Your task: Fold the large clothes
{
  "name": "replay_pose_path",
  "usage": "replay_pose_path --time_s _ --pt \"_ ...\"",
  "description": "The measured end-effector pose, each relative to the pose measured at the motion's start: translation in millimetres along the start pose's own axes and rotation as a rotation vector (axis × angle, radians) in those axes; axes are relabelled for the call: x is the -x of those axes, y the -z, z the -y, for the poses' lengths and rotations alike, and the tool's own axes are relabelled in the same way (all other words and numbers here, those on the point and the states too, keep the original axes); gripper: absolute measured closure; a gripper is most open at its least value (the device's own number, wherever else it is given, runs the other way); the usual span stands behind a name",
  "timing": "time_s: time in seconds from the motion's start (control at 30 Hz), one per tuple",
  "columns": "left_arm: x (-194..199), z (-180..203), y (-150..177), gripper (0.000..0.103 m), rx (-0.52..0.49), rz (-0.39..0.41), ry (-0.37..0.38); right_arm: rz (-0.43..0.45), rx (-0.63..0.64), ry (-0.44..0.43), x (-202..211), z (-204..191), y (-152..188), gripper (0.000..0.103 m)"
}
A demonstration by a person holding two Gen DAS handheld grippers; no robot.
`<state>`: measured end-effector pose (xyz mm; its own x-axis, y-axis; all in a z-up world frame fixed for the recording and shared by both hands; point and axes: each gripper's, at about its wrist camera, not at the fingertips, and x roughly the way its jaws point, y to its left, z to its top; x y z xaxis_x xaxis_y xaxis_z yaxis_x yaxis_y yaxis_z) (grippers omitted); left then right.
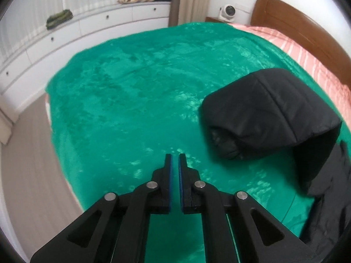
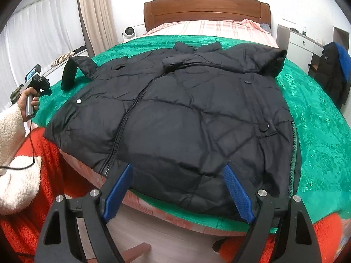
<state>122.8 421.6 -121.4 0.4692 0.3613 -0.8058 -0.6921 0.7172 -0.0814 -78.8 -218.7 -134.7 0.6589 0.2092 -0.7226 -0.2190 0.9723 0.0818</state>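
Black jacket (image 2: 182, 118) on green blanket (image 2: 318, 131)

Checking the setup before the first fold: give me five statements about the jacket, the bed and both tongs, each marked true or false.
1. The black jacket lies spread on the green blanket. True.
2. The left tongs grip a sleeve. False: they are shut on nothing, above bare blanket.
3. The right tongs stand open over the jacket's hem. True.
4. The jacket's front zipper is out of sight. False: it faces up.
5. The headboard is white metal. False: it is brown wood.
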Motion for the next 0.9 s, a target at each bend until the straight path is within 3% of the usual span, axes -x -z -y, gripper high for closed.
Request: replay_pose_path --time_s 0.03,0.1,0.17,0.27,0.37,0.47,0.57,0.73,0.9 --pt "7 0 -1 0.084 -0.004 0.008 0.004 0.004 -0.001 0.0 1 1 0 0.019" --pt "16 -3 -2 0.038 0.001 0.032 0.037 0.008 -0.007 -0.002 2 3 -1 0.019" --pt "29 -7 1 0.018 0.009 0.079 0.063 0.012 -0.018 -0.008 2 6 -1 0.019" --pt "30 -12 -1 0.016 0.039 0.058 0.198 0.019 -0.031 -0.016 4 10 0 0.019" --pt "11 -23 -3 0.016 0.152 -0.054 0.372 0.021 -0.041 -0.017 3 13 -1 0.019" --pt "-10 -22 -1 0.016 0.207 -0.145 0.464 0.007 -0.035 -0.01 1 11 -1 0.019" --pt "-26 -14 -5 0.016 0.207 -0.187 0.516 0.003 -0.012 -0.004 1 5 -1 0.019" --pt "-38 -21 -7 0.015 0.403 -0.187 0.713 -0.007 0.044 0.014 -1 -6 0 0.019" --pt "-66 -12 -15 0.012 0.594 -0.225 0.813 -0.041 0.099 0.017 -10 -17 1 0.019"
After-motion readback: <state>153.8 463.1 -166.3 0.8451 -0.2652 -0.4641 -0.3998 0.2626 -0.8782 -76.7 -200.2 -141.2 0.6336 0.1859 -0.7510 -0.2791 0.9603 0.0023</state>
